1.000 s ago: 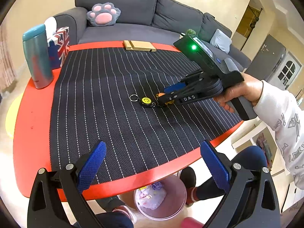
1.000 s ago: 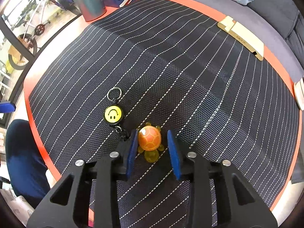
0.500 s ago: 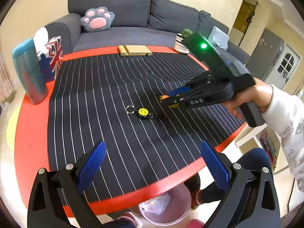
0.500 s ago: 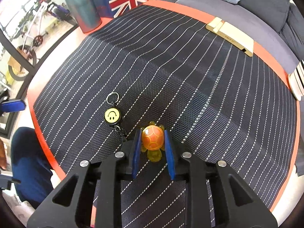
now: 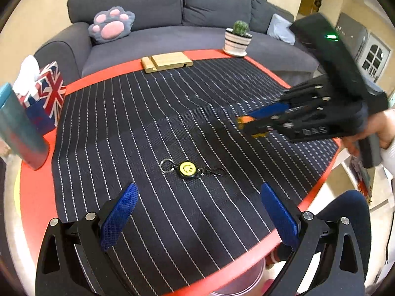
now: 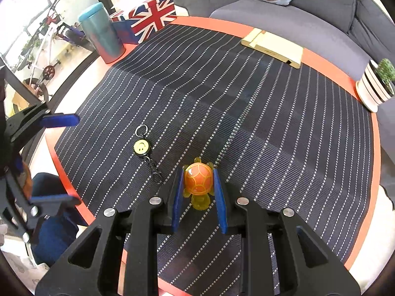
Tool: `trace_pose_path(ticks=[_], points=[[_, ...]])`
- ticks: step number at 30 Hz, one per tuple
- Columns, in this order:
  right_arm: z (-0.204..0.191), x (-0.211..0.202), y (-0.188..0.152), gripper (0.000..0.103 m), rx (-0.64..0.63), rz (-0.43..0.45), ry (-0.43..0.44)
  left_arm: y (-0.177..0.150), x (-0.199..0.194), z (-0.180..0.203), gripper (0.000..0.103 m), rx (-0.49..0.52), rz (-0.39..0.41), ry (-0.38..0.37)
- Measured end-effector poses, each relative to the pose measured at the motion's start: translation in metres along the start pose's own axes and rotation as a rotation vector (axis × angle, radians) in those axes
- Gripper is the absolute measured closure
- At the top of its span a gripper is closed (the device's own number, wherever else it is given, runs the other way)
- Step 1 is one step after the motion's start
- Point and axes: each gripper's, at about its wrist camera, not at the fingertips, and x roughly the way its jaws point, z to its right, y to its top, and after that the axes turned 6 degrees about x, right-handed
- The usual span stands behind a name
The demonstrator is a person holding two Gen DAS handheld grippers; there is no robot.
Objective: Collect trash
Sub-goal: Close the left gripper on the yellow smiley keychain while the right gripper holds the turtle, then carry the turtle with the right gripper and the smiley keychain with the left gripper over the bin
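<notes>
Small orange plastic turtle toy [image 6: 198, 181]: formerly on the striped black mat [image 6: 222, 113], now clamped between right gripper [image 6: 198, 192] pads, raised clear; blue-padded left gripper [image 5: 197, 212] moved nearer yellow smiley keychain [image 5: 187, 168].

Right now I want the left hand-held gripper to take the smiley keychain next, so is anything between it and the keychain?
Nothing visible is. The left hand-held gripper is open, with only bare striped mat between it and the smiley keychain. The right hand-held gripper, shut on the orange turtle, is off to the side.
</notes>
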Motion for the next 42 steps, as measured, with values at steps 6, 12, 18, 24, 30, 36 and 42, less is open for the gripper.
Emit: trace_pose_path(ticks=[6,12,18,24,30,36,42], points=[[0.009,-0.004,-0.008,0.079,0.014,0.007,0.007,0.011,0.026,-0.003,0.008,-0.032,-0.048,0.032],[0.017,-0.005,-0.011,0.079,0.023,0.014,0.016,0.019,0.051,-0.006,0.017,-0.055,-0.093,0.066],[0.023,-0.003,-0.013,0.079,0.034,0.017,0.025,0.02,0.067,-0.008,0.038,-0.083,-0.132,0.092],[0.026,0.001,-0.014,0.079,0.038,0.014,0.031,0.017,0.074,-0.007,0.052,-0.084,-0.145,0.102],[0.025,0.001,-0.013,0.079,0.036,0.016,0.037,0.017,0.074,-0.007,0.07,-0.068,-0.142,0.105],[0.023,0.001,-0.014,0.079,0.031,0.021,0.038,0.015,0.07,-0.008,0.077,-0.059,-0.142,0.09],[0.017,-0.007,-0.017,0.079,0.025,0.045,0.04,0.015,0.058,-0.005,0.077,-0.042,-0.113,0.07]])
